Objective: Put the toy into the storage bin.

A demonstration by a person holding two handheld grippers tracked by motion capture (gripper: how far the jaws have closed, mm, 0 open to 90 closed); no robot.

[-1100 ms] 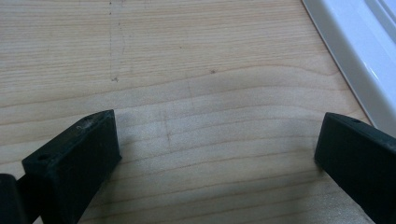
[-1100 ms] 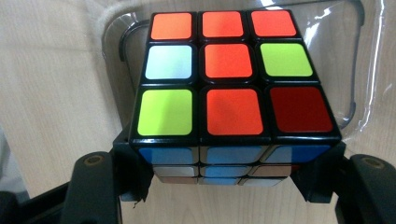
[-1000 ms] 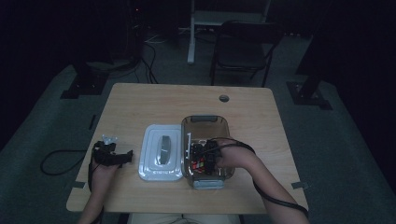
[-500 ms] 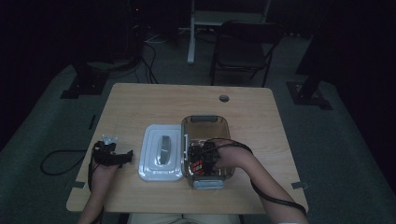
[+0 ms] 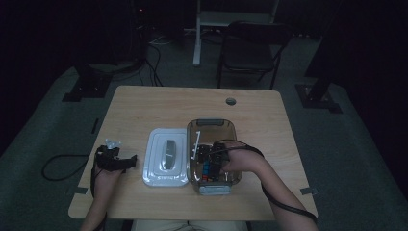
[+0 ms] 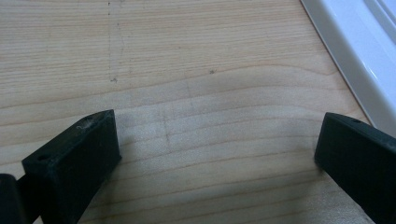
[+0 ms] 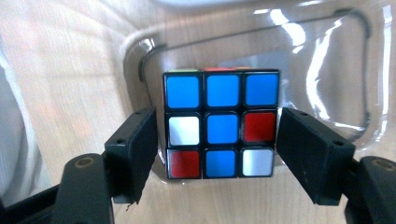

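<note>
Two grippers on table. Right gripper inside clear bin, jaws just been opening, now flanking puzzle cube w/ slim gaps, not pressing; cube sits on bin floor. Left gripper wide open, nothing between, near-left, beside white lid.

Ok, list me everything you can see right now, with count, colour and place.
puzzle cube: one, mostly blue face with red and white squares, inside the clear box
clear box: one, transparent with grey end pieces, right of centre on the table
lid: one, white with a grey handle, flat beside the box's left side
table: one, light wood
chair: one, dark, behind the table
left hand-held gripper: black, jaws wide apart over bare wood
right hand-held gripper: black, inside the box, jaws just opened off the cube
</note>
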